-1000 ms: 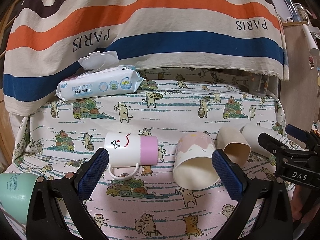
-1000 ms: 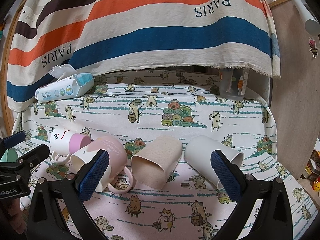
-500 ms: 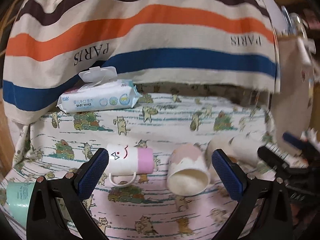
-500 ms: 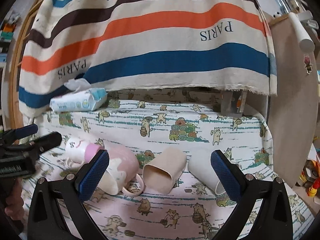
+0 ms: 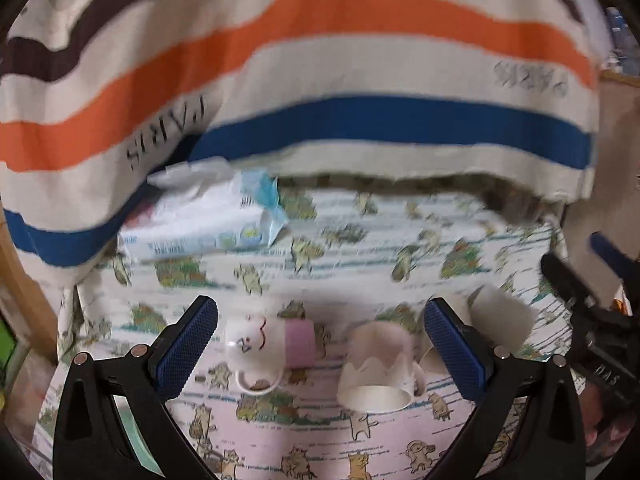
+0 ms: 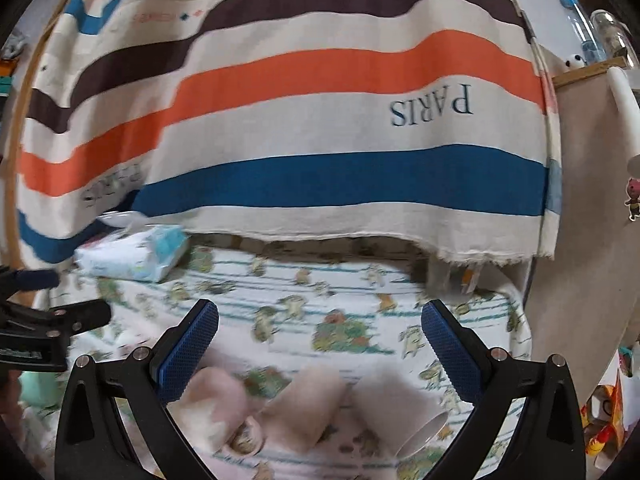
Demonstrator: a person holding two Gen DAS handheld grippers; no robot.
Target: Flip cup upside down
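Note:
Several cups lie on their sides on the cat-print cloth. In the left wrist view a white and pink face mug (image 5: 268, 340) and a pink and cream mug (image 5: 378, 368) lie between the open fingers of my left gripper (image 5: 320, 344), and a white cup (image 5: 502, 316) lies to the right. In the right wrist view the pink mug (image 6: 220, 404), a beige cup (image 6: 308, 404) and the white cup (image 6: 400, 412) lie low in front of my open, empty right gripper (image 6: 320, 344). Both views are blurred.
A pack of baby wipes (image 5: 200, 220) lies at the back left, under a hanging striped PARIS cloth (image 5: 320, 80). A green cup (image 6: 36, 386) stands at the left. A wooden panel (image 6: 580, 240) bounds the right side. The right gripper shows at the left view's right edge (image 5: 592, 320).
Both grippers have lifted and pulled back, so the cups sit lower and farther off in both views. Both stay open and empty. The cups have not moved.

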